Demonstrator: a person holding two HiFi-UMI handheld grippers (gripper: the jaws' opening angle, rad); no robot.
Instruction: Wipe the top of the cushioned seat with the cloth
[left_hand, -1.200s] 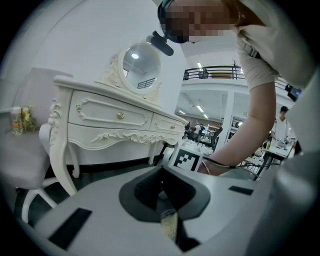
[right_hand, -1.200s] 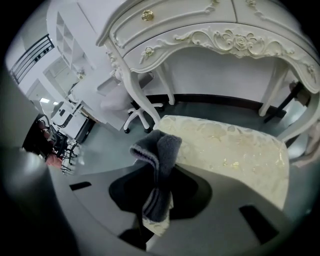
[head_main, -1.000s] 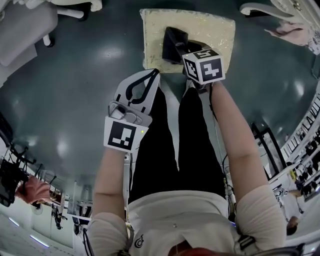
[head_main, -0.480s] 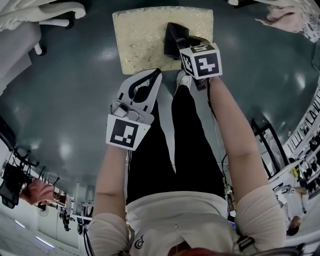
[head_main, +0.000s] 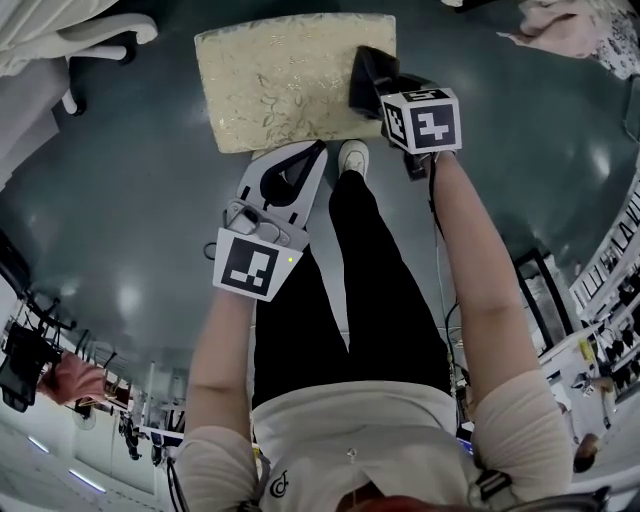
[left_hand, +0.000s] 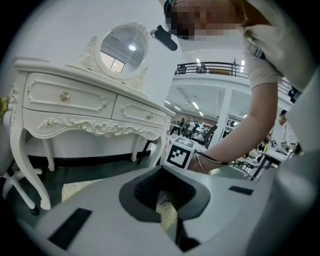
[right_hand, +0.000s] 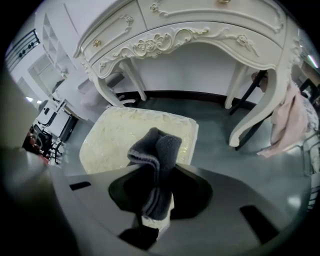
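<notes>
Two tools are in play, one in each hand. The right tool (head_main: 368, 82) has its jaws closed tight on one dark grey knitted cloth (head_main: 362, 72); in the right gripper view the cloth (right_hand: 157, 152) stands up from the clamped jaws of that tool (right_hand: 152, 212) in a folded bunch with its free end curling forward. The left tool (head_main: 312, 150) hangs lower, over the person's black trouser leg, and the left gripper view shows its jaws (left_hand: 174, 227) drawn together with nothing gripped between them. There is one cushioned seat, a square pale-gold pad with a leaf-patterned fabric top (head_main: 280, 80), standing on the glossy dark grey-green floor (head_main: 120, 220). In the head view the cloth lies over the seat's right edge, near the far right corner; whether it presses on the fabric cannot be told. The right gripper view places the seat (right_hand: 125, 135) just past the cloth, in front of one ornate white desk with carved legs (right_hand: 200, 30). The left gripper view shows two drawers with gold knobs on that desk (left_hand: 75, 100) and one oval mirror (left_hand: 124, 50) on top. One pink fabric piece (right_hand: 292, 120) hangs beside the desk's right leg. Each tool carries one black-and-white marker cube, two in all (head_main: 422, 120) (head_main: 250, 268). One white shoe (head_main: 352, 157) shows just below the seat's near edge.
</notes>
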